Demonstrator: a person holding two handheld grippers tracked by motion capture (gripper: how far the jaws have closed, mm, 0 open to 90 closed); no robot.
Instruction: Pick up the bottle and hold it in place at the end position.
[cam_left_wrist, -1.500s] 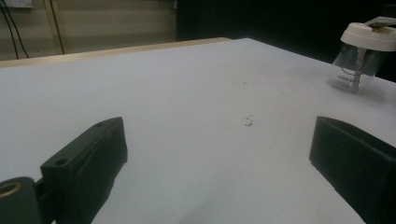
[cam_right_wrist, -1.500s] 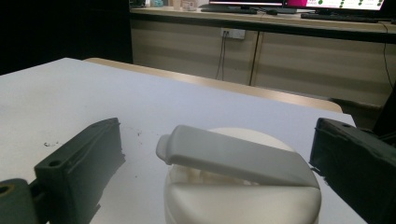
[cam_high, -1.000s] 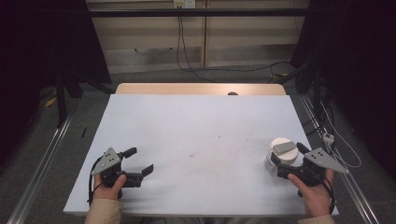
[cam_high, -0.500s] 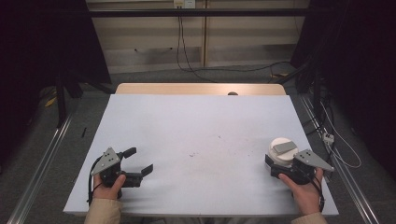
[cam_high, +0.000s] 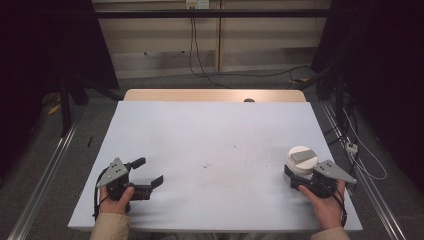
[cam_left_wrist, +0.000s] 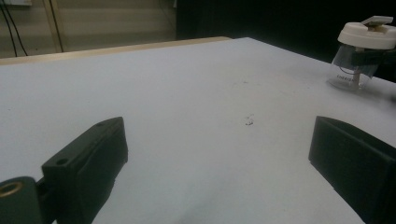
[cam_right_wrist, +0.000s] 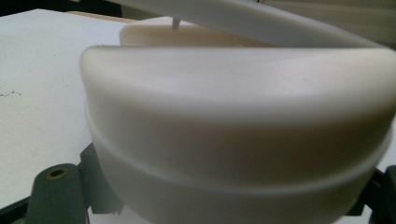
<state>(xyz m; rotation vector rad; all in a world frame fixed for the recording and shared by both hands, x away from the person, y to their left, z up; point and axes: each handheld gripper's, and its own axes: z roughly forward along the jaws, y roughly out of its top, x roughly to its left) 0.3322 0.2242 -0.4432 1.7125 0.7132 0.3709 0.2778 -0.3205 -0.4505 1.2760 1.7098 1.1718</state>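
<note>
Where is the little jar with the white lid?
In the high view the jar stands near the table's right front edge, clamped by the right hand-held gripper; its jaws have just closed on it.

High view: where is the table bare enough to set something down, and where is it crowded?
The table is bare across its middle and far half, between the left gripper and the white-lidded container. The near right corner is crowded: the right gripper is shut on that container. The near left corner holds the open left gripper.
</note>
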